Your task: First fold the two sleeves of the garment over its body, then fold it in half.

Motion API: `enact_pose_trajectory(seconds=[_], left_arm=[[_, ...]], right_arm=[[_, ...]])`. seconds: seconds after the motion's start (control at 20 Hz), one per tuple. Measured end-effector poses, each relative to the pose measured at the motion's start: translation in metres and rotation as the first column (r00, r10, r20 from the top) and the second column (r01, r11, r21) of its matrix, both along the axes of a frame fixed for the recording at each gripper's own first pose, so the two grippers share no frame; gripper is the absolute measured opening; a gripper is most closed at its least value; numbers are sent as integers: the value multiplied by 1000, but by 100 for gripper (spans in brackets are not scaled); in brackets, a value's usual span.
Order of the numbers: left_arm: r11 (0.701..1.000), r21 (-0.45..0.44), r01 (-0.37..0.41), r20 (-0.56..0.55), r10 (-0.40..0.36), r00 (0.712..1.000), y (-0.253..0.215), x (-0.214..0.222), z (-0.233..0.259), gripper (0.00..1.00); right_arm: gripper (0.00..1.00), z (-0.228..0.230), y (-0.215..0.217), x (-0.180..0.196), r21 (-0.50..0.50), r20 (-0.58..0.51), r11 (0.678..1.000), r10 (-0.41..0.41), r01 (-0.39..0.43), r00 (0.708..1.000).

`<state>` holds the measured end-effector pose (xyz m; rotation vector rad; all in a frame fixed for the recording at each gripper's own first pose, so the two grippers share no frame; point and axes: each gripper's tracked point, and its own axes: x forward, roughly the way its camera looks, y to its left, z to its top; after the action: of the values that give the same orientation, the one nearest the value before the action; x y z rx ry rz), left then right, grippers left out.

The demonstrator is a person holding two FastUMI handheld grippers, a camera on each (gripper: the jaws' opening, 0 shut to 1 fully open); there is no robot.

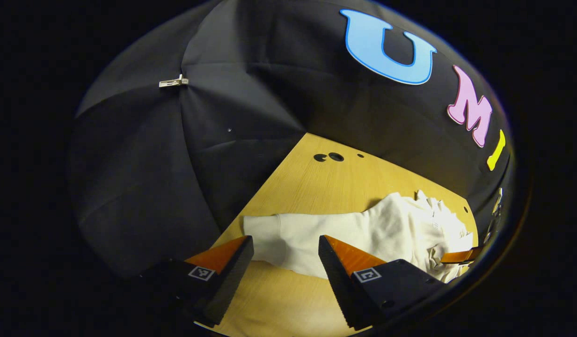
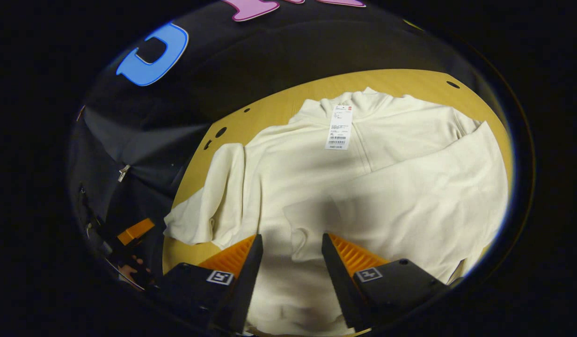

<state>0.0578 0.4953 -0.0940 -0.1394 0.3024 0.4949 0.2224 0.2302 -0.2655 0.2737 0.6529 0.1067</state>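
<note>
One sleeve [image 2: 410, 187] lies folded over the sweatshirt [image 2: 288, 159]; the outstretched sleeve [image 1: 288, 234] remains. Left gripper [image 1: 286, 250] and right gripper [image 2: 288, 250] hover with fingers apart; next, the left must pinch that cuff

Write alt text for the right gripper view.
A cream garment lies spread on a wooden table, one sleeve folded across its body and a paper tag at the collar. The right gripper hangs open over the sleeve's cuff end.
</note>
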Motion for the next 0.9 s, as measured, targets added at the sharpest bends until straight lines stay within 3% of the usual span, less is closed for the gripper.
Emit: enact_pose_trajectory(seconds=[0.05, 0.2, 0.25, 0.3, 0.35, 0.4, 0.5, 0.6, 0.75, 0.8, 0.85, 0.9], left_arm=[[1000, -8, -6, -9, 6, 1000, 5, 1, -2, 92], [999, -39, -28, -48, 26, 999, 17, 5, -17, 92], [998, -44, -36, -83, 32, 996, 23, 7, -26, 85], [998, -56, -42, -112, 35, 993, 27, 9, -33, 92], [996, -76, -52, -156, 40, 987, 32, 12, -47, 86], [996, -68, -59, -172, 47, 984, 35, 12, -48, 92], [997, -49, -63, -205, 51, 977, 38, 13, -50, 90], [997, -16, -81, -315, 72, 946, 44, 9, -66, 89], [998, 13, -58, -310, 59, 949, 45, 17, -58, 95], [998, 15, -60, -297, 62, 953, 45, 17, -57, 90], [998, 11, -65, -299, 65, 952, 46, 17, -61, 96], [999, 23, -43, -292, 47, 955, 44, 20, -56, 95]], right_arm=[[99, 6, 0, -2, 11, 5, 1000, 3, -3, 1000], [98, 24, -5, -10, 36, 36, 999, -2, 1, 999], [98, 33, -11, -16, 37, 55, 999, -8, 6, 998], [98, 43, -20, -24, 38, 75, 999, -17, 14, 997], [98, 51, -29, -33, 42, 90, 999, -32, 28, 995], [98, 55, -36, -41, 44, 97, 998, -43, 39, 994], [98, 60, -45, -51, 53, 105, 997, -62, 57, 993], [98, 63, -53, -59, 68, 106, 995, -82, 75, 991], [98, 66, -64, -66, 86, 109, 991, -109, 100, 988], [98, 68, -66, -68, 92, 109, 990, -115, 105, 987], [98, 69, -69, -69, 97, 114, 989, -122, 111, 986], [98, 70, -71, -71, 99, 116, 988, -126, 115, 985]])
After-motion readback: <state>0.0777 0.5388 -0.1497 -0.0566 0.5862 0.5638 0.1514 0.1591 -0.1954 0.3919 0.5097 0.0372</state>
